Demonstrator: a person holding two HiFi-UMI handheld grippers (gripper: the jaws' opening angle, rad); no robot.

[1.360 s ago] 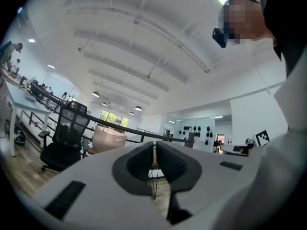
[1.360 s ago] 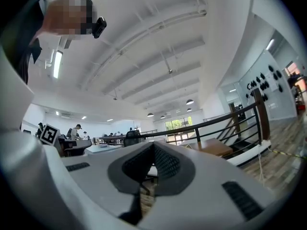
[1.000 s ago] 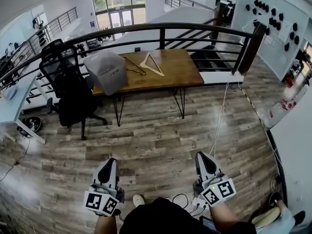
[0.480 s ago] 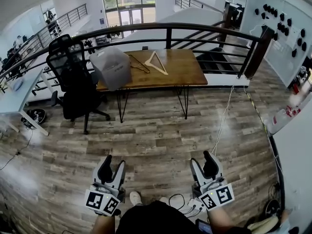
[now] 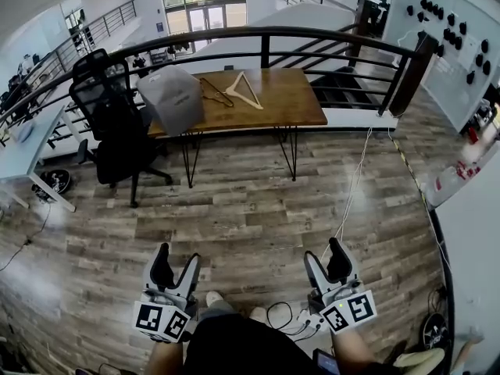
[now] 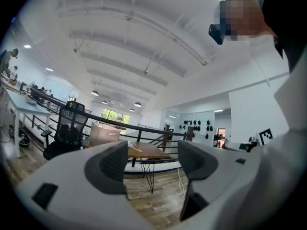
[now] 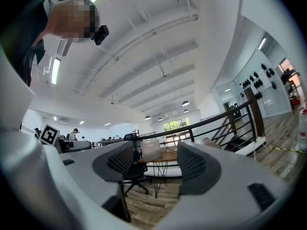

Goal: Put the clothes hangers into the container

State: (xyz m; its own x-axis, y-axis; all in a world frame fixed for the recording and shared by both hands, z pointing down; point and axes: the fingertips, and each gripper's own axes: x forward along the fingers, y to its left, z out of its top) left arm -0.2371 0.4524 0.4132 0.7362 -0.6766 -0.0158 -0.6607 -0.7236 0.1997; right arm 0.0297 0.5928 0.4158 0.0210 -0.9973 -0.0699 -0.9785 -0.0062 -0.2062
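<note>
My left gripper and right gripper spread empty fingers, which have just been opening, readying for the hangers on the desk at top centre.

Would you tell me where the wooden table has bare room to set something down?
The table is bare on its right half, from the light wooden hanger to the edge. Its left end is crowded: grey container, dark hanger.

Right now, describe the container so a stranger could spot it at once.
Find the wooden table by the black railing. On its left end, nearest the black office chair, stands the container, a pale translucent tub. It is the only boxy thing there; the hangers beside it lie flat.
</note>
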